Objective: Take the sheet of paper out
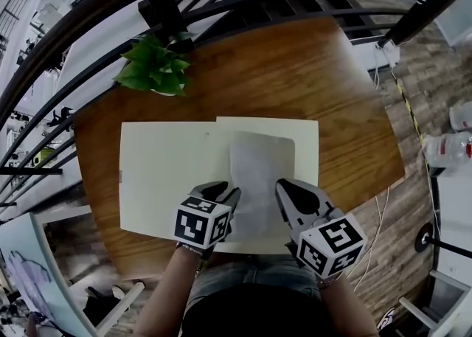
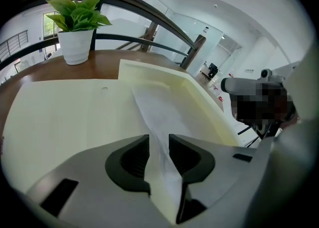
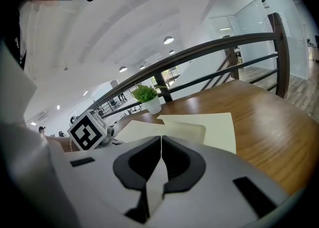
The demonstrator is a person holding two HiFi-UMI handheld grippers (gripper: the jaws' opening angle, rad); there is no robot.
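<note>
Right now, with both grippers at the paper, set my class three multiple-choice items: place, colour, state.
1. Where is the potted plant? A on the floor; B at the far left edge of the table; C on a shelf.
2. Colour of the folder? A blue; B red; C cream.
3. Jaws of the right gripper? A closed on the sheet of paper; B wide apart; C out of view.
B, it stands on bare wood beyond the folder; C, pale cream; A, its jaws meet on the paper's edge.

A green potted plant [image 1: 156, 66] stood at the far edge of my wooden surface [image 1: 295, 70], beside a dark curved railing [image 1: 88, 15]; a plastic bottle [image 1: 446, 150] sat on the floor to my right.
</note>
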